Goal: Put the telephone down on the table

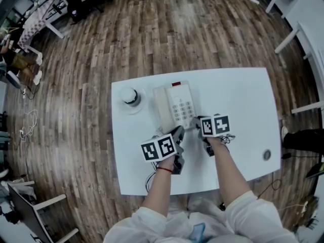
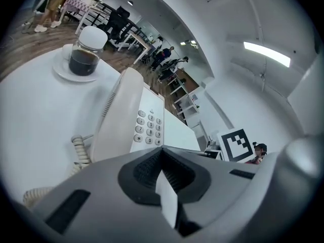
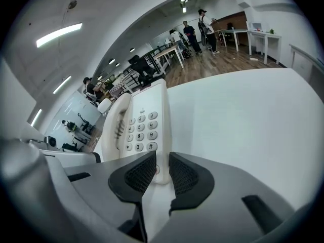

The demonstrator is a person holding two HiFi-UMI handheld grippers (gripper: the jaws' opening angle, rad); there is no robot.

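The white telephone (image 1: 174, 105) lies flat on the white table (image 1: 243, 100), its handset in the cradle on the left side. My right gripper (image 1: 198, 121) is shut on the telephone's near right corner; in the right gripper view the phone's (image 3: 147, 120) edge sits pinched between the dark pads (image 3: 139, 176). My left gripper (image 1: 178, 134) hovers just short of the phone's near left corner, jaws shut with nothing in them. In the left gripper view the telephone (image 2: 147, 125) and its coiled cord (image 2: 78, 148) lie just ahead of the shut gripper (image 2: 161, 153).
A jar (image 1: 130, 96) of dark liquid with a white lid stands on a saucer left of the phone. A round grommet (image 1: 267, 155) sits near the table's right front corner. Wooden floor surrounds the table; other desks and chairs stand far off.
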